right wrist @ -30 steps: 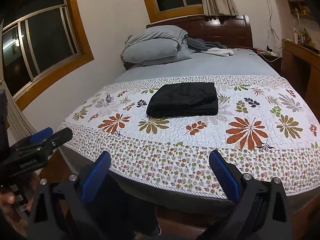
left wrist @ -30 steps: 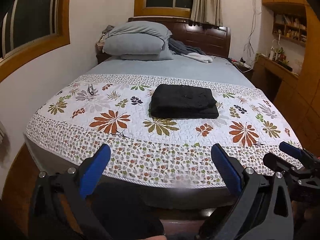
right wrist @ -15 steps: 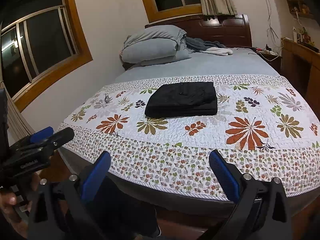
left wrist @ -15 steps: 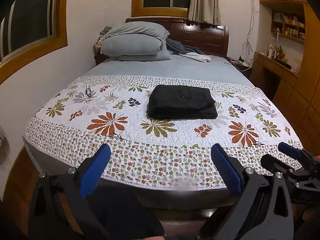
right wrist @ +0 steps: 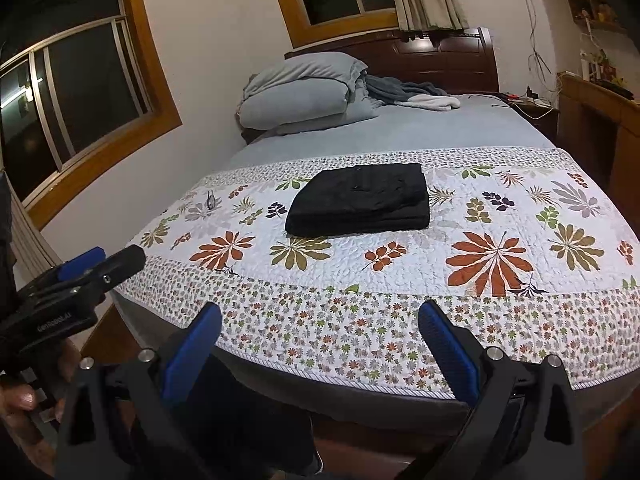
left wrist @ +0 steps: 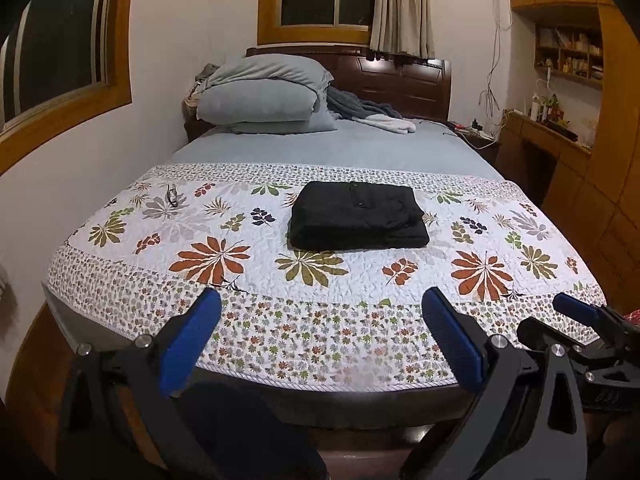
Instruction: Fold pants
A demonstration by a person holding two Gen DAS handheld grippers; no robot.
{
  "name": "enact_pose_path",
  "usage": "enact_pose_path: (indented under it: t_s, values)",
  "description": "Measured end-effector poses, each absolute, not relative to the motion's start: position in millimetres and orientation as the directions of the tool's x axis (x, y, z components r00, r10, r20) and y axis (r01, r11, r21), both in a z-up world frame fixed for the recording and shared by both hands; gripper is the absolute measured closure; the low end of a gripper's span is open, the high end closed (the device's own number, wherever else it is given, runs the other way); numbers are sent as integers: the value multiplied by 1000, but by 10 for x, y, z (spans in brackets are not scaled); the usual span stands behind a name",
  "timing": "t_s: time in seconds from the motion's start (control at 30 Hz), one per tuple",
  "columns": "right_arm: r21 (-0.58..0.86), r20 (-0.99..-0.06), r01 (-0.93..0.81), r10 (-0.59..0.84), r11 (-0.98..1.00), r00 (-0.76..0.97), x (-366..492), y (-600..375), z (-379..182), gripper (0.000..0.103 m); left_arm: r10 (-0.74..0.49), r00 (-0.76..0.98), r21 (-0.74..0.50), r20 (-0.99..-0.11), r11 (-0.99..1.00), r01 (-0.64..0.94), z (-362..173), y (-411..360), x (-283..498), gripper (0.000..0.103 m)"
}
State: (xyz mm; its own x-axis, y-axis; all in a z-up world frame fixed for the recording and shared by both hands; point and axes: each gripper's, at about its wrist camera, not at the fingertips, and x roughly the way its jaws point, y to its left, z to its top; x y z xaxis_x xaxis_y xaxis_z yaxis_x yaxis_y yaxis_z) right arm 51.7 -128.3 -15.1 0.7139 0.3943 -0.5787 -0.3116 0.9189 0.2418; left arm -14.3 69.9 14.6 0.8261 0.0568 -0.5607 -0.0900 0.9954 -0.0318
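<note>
Lying folded into a thick black rectangle, the pants (left wrist: 358,216) sit on the floral quilt (left wrist: 224,264) near the middle of the bed (left wrist: 332,152), well apart from both claws. The fold's stacked edges face the foot of the bed, and a button shows on the top layer. The left claw (left wrist: 320,344) hangs past the foot of the bed with its blue-padded fingers (left wrist: 192,336) spread wide and nothing between them. The right claw (right wrist: 320,344) is at the same end, also spread wide and gripping nothing; its tip shows at the right edge of the left wrist view, just beside the quilt's corner. A hand (right wrist: 24,392) holds the left claw's handle at the left edge of the right wrist view. Grey pillows (left wrist: 264,100) are stacked at the headboard (left wrist: 404,80), with a rumpled blanket (left wrist: 368,114) beside them. Glasses (left wrist: 172,196) lie on the quilt's far left part.
</note>
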Motion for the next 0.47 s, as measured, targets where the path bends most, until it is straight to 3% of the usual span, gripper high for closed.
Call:
enact_pose_path:
  t_s: [0.47]
  values:
    - [241,-573,-309,392,920,720,511,-1321,-123,4,57,831,-22,-553,996,-83,206,665,-182,3]
